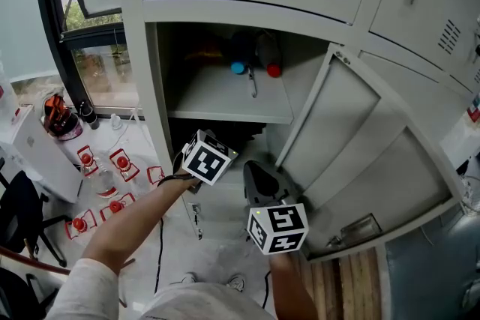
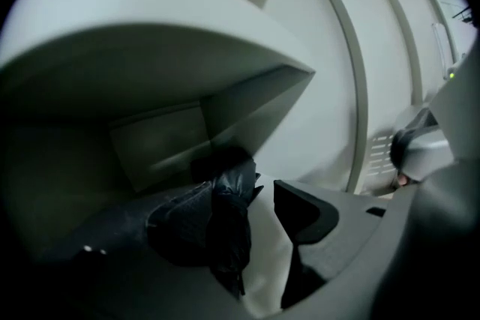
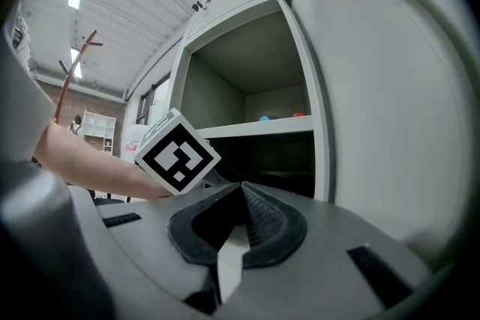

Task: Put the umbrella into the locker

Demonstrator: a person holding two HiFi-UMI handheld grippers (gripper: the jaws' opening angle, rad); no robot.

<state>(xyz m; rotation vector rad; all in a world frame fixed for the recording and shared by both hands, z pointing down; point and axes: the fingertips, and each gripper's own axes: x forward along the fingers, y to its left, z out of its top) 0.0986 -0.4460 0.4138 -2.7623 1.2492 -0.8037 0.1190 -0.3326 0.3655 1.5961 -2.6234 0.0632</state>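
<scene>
Under the shelf [image 1: 217, 97] of the locker [image 1: 154, 79], the left gripper [image 2: 238, 200] reaches into the dark space with its jaws spread wide and nothing clamped. The umbrella [image 2: 223, 225], black and folded, lies on the floor [image 2: 264, 258] below the shelf, between those jaws. It sits close against the left one and is clear of the right one by a strip of pale floor. Its long axis seems to run roughly along the gripper's own line, deeper under the shelf, so a straight pull back out should leave it lying. Right of the shelf's front edge and outside the locker, the right gripper [image 3: 240, 189] is closed and empty, farther from the umbrella, beside the open door [image 1: 352, 139]
</scene>
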